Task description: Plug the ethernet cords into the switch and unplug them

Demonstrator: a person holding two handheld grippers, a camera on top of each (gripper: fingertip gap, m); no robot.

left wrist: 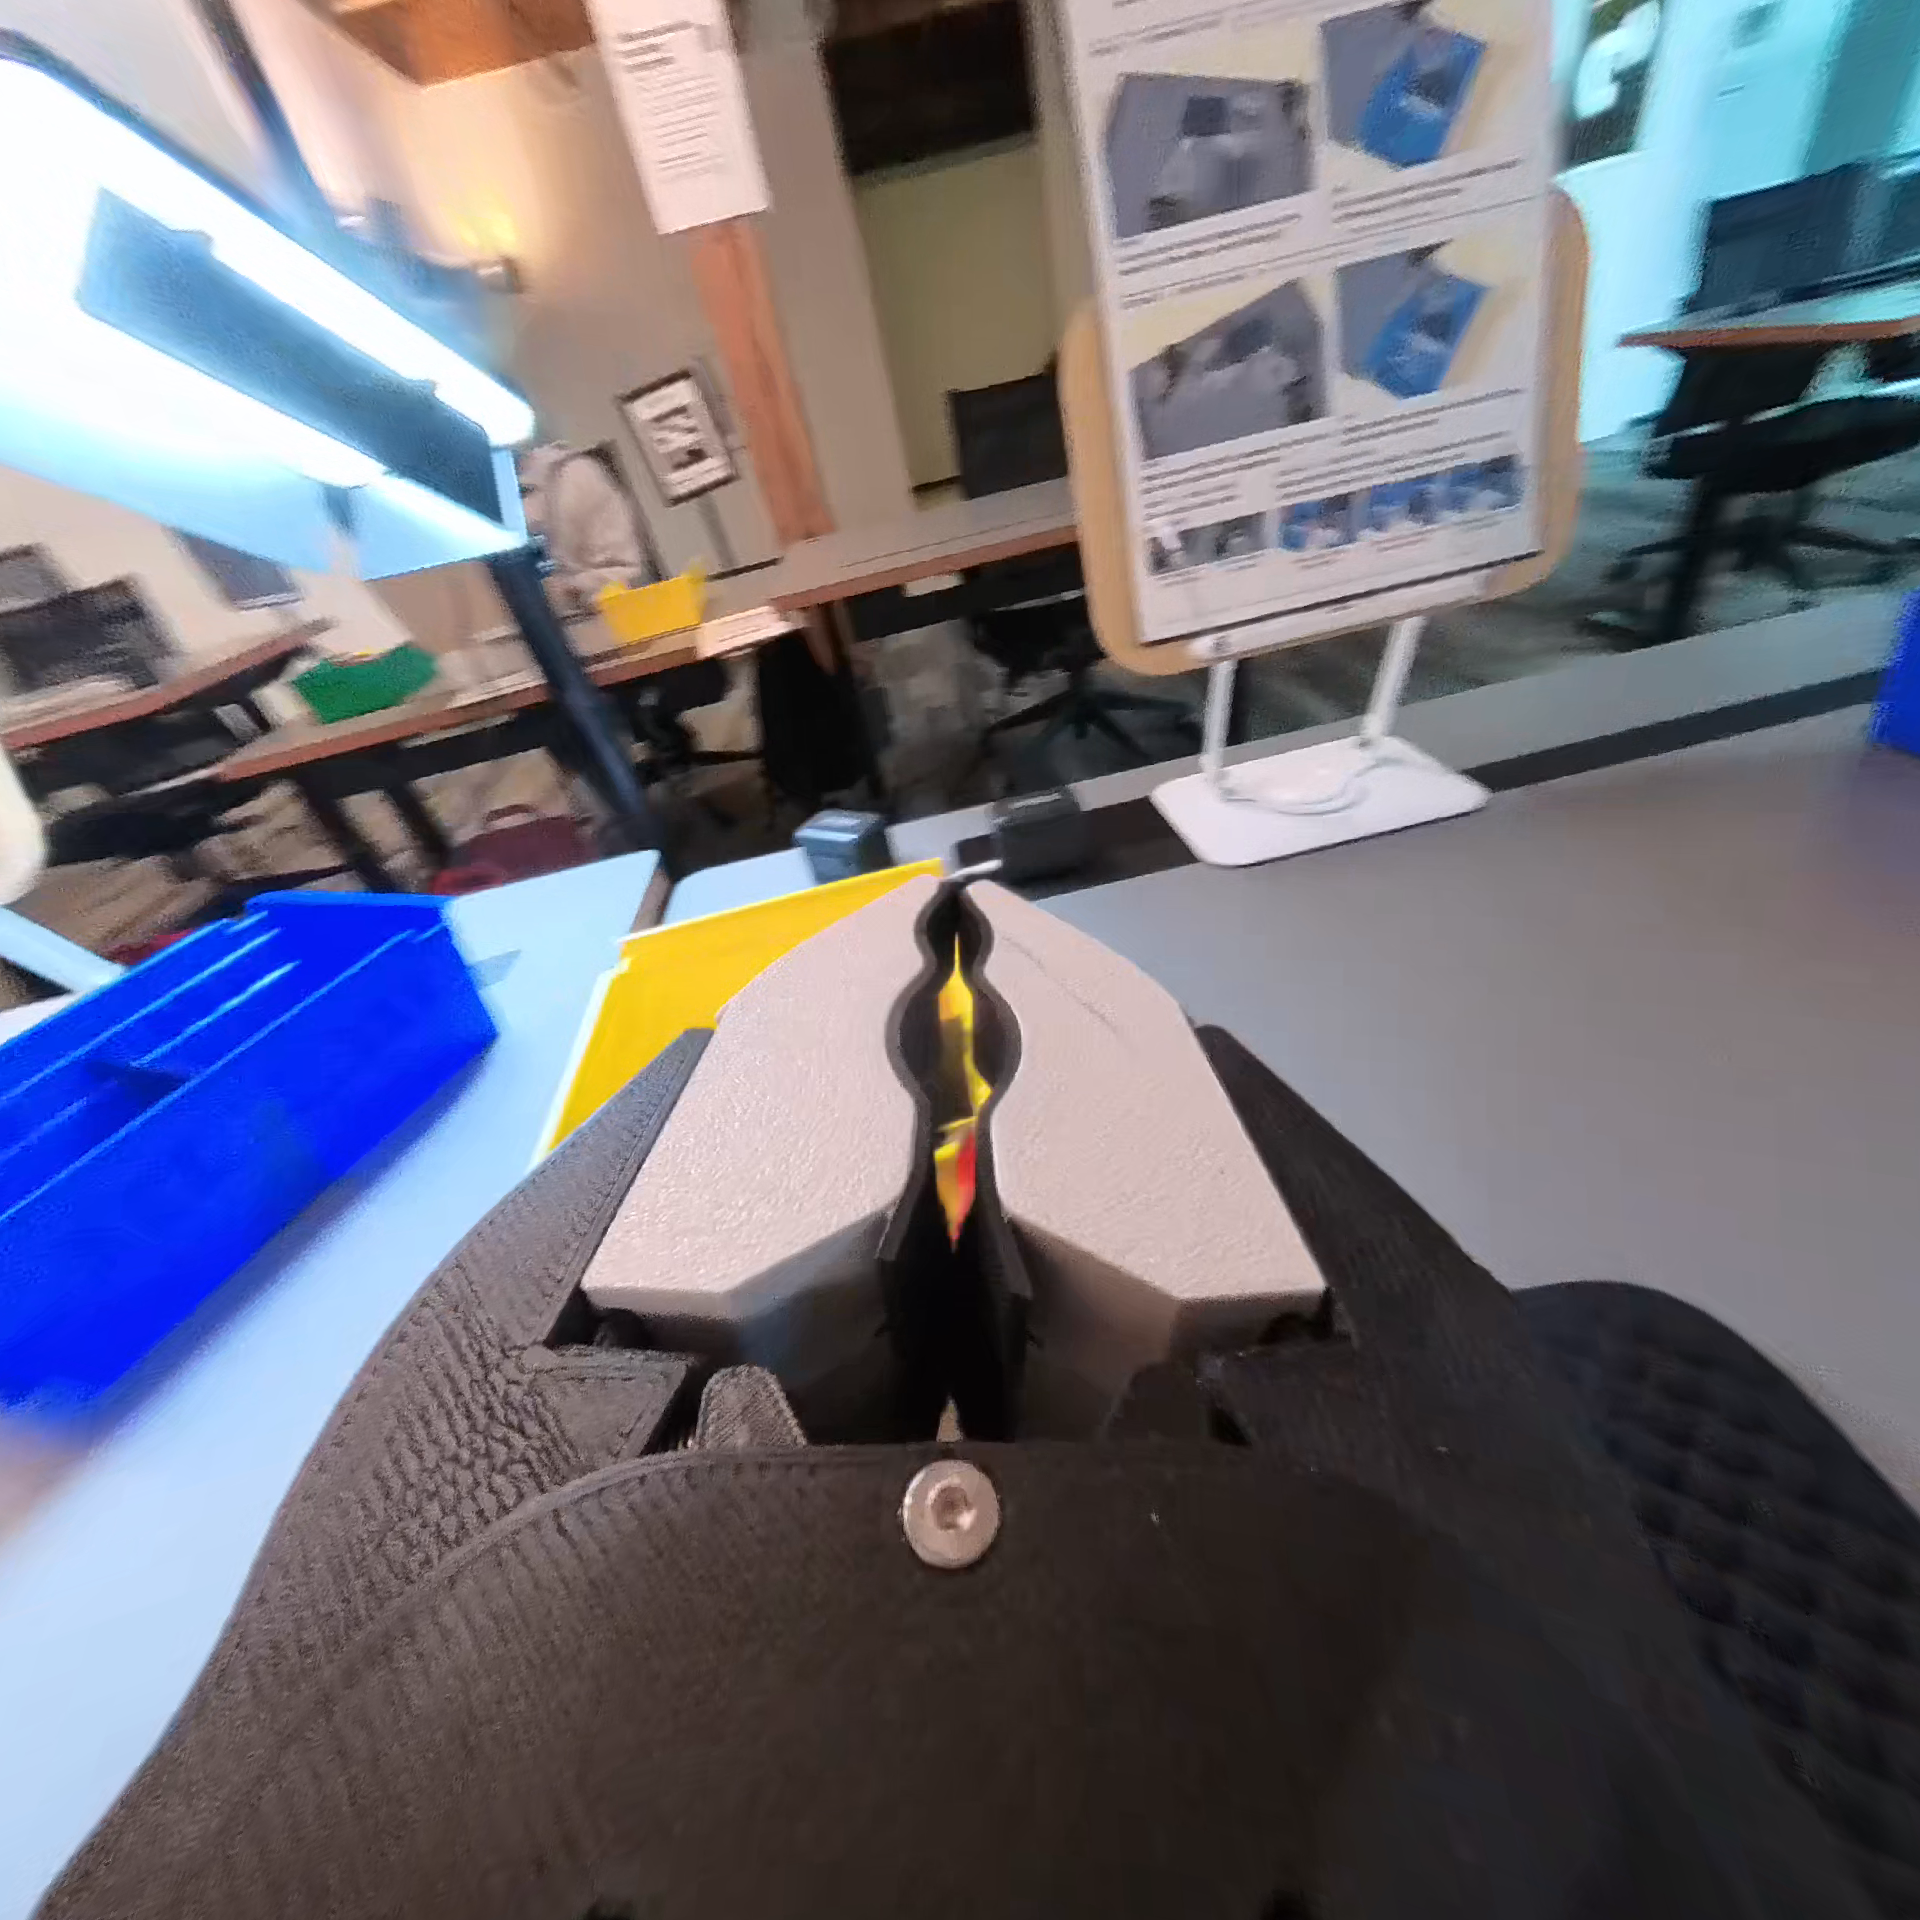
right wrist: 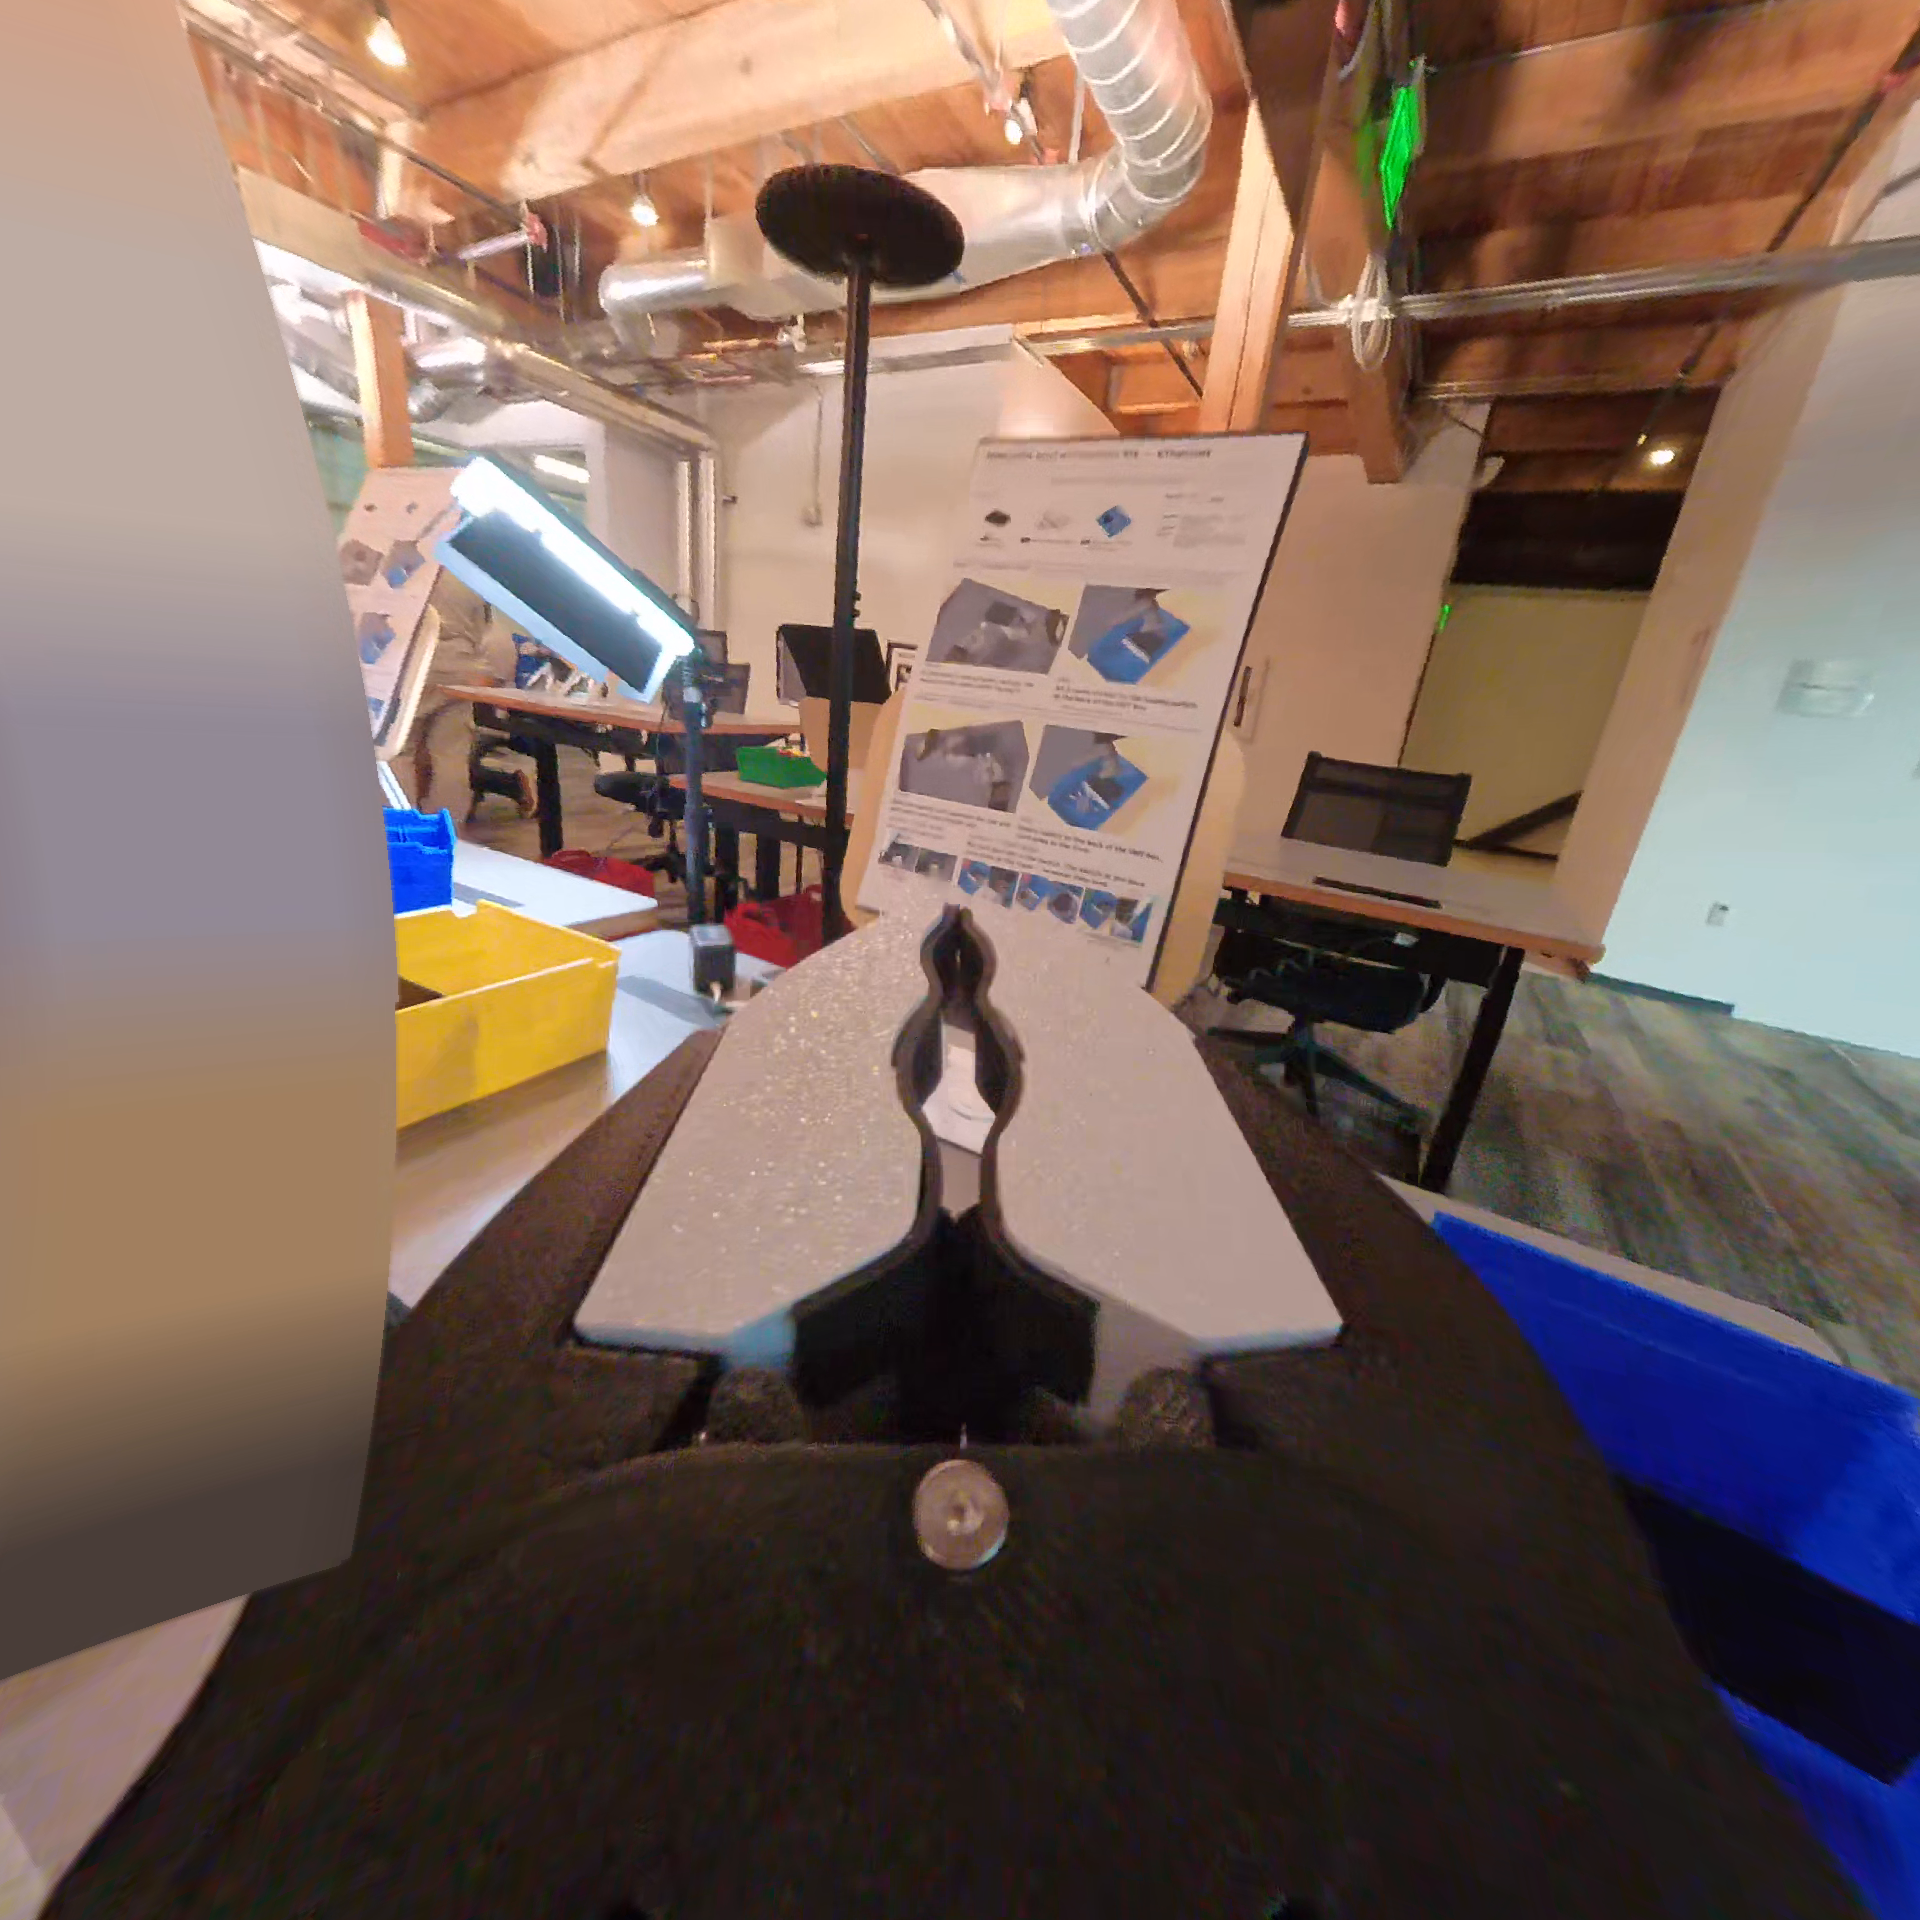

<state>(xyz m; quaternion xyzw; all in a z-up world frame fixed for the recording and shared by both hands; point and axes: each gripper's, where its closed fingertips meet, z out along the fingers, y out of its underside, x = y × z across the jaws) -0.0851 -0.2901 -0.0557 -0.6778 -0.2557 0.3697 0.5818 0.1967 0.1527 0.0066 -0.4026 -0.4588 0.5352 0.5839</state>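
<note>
My left gripper (left wrist: 958, 904) has grey fingers that are shut with nothing between them; it hovers above the grey table (left wrist: 1455, 1039), pointing over a yellow bin (left wrist: 748, 956). My right gripper (right wrist: 954, 920) is shut and empty too, raised and pointing out across the room. No ethernet cord and no switch shows in either view. A blue bin (right wrist: 1704, 1434) lies low at the right of the right wrist view.
A blue bin (left wrist: 208, 1091) sits on the table at left in the left wrist view. A yellow bin (right wrist: 499, 997) and stacked blue bins (right wrist: 421, 857) stand left of the right gripper. An instruction board on a white stand (left wrist: 1320, 312) and a light panel (left wrist: 260, 343) stand beyond.
</note>
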